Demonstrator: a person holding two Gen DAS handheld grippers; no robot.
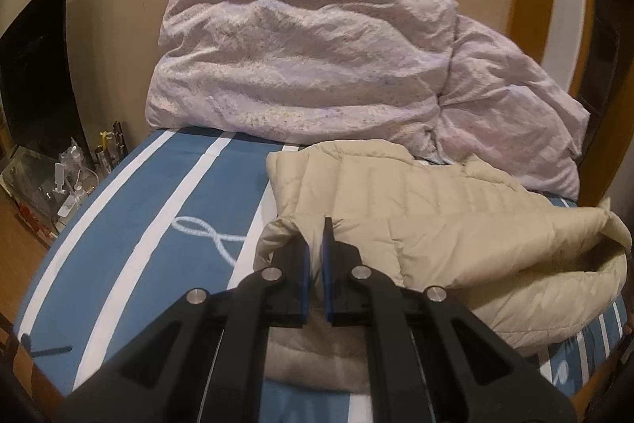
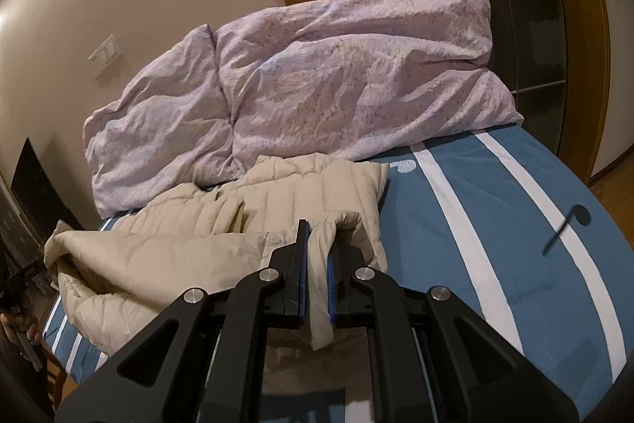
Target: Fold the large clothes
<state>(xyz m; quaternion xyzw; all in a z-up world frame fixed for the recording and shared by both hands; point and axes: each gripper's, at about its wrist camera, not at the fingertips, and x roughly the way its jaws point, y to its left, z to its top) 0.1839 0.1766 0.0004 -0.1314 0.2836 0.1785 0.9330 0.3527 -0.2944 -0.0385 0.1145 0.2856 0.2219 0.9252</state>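
Note:
A beige quilted puffer jacket point(image 1: 436, 224) lies crumpled on the blue striped bed point(image 1: 158, 209). My left gripper point(image 1: 316, 244) is shut on a fold at the jacket's left near edge and holds it slightly raised. In the right wrist view the jacket point(image 2: 178, 256) spreads left and back. My right gripper point(image 2: 317, 248) is shut on a fold at the jacket's right near edge, with cloth hanging down between the blue pads point(image 2: 303, 288).
A rumpled lilac duvet point(image 1: 309, 66) is piled along the wall at the bed's far side, also in the right wrist view point(image 2: 317, 78). A side table with small items point(image 1: 67, 173) stands left of the bed. The blue sheet point(image 2: 495, 224) shows to the right.

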